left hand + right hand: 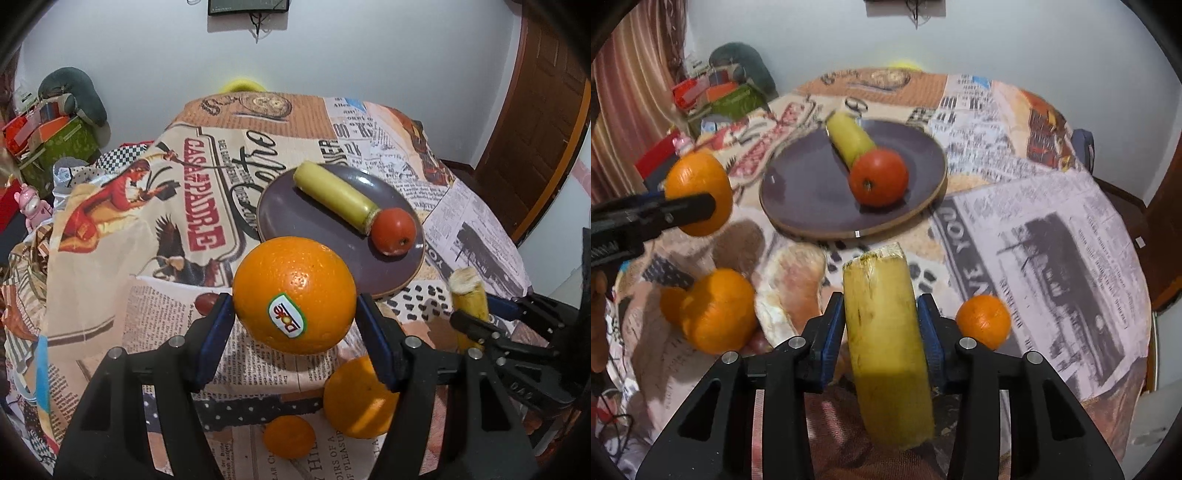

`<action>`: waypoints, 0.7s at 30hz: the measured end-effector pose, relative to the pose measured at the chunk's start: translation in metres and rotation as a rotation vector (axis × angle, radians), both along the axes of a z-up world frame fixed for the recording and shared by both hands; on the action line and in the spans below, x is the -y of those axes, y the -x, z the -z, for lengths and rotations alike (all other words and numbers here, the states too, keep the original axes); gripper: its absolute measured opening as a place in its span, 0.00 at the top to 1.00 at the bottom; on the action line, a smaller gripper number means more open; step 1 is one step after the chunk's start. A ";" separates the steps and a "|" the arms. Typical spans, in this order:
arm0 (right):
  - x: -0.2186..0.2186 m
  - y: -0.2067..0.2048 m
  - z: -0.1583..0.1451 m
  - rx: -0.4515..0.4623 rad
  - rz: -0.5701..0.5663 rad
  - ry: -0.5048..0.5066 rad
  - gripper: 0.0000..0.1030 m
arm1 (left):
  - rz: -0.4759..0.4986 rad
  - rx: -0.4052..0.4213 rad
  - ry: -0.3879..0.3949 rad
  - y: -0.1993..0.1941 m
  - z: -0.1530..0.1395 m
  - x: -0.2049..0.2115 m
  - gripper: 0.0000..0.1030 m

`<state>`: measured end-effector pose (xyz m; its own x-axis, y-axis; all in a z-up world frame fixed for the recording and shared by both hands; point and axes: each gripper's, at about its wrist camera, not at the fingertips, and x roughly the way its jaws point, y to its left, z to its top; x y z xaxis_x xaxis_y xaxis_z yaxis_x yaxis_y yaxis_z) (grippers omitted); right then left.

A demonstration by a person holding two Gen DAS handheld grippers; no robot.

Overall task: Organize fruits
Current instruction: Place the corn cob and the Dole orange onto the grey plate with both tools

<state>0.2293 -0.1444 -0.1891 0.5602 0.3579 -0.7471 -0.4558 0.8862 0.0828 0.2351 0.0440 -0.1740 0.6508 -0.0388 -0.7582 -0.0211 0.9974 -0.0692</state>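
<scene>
My left gripper [294,321] is shut on a large orange [294,295] with a Dole sticker, held above the table; the orange also shows in the right wrist view [698,184]. My right gripper [881,325] is shut on a yellow sugarcane-like stalk piece [886,339], also seen in the left wrist view [469,295]. A purple plate [317,218] [812,184] holds another yellow stalk piece [336,195] [849,138] and a red tomato [393,230] [879,177].
Loose oranges lie on the newspaper-print tablecloth: two below my left gripper [360,398] [290,435], one to the right of my right gripper [984,321], and one to its left [716,310]. Clutter and boxes [55,133] stand beyond the table's left edge.
</scene>
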 end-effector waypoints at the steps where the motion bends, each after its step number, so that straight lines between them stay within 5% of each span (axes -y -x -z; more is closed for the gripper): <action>1: 0.000 0.000 -0.004 0.010 0.002 -0.005 0.65 | -0.001 0.006 0.000 0.001 -0.002 0.000 0.35; 21: 0.001 -0.028 -0.045 0.121 0.037 -0.046 0.66 | -0.011 0.070 -0.027 -0.027 -0.022 -0.003 0.35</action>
